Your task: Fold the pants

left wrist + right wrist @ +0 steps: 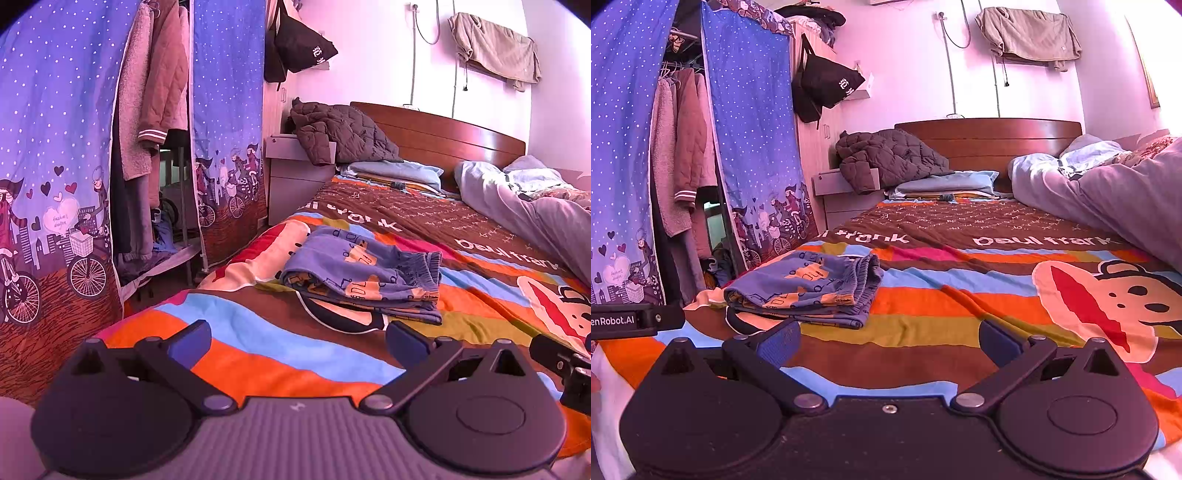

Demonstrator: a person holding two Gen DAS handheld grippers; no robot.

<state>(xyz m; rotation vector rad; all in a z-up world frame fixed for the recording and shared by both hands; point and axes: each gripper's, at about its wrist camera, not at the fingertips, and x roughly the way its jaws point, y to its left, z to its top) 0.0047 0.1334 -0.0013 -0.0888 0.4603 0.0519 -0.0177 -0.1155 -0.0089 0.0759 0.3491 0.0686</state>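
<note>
At the far left hangs a wardrobe curtain (55,166), with coats (155,92) showing in the gap. Next comes the left gripper (298,341), jaws wide apart and empty, low over the bed (258,354). Ahead of it the pants (365,273) lie on the striped bedspread in a compact folded bundle, waistband toward the right, well apart from both grippers. The right gripper (889,341) sits further right, jaws likewise apart with nothing between them; the pants (809,286) lie ahead and to its left. A grey duvet (1108,199) is heaped at the far right.

Judging by the layered bundle, the folding looks essentially done. Any next move would be a light smoothing or squaring of edges.
</note>
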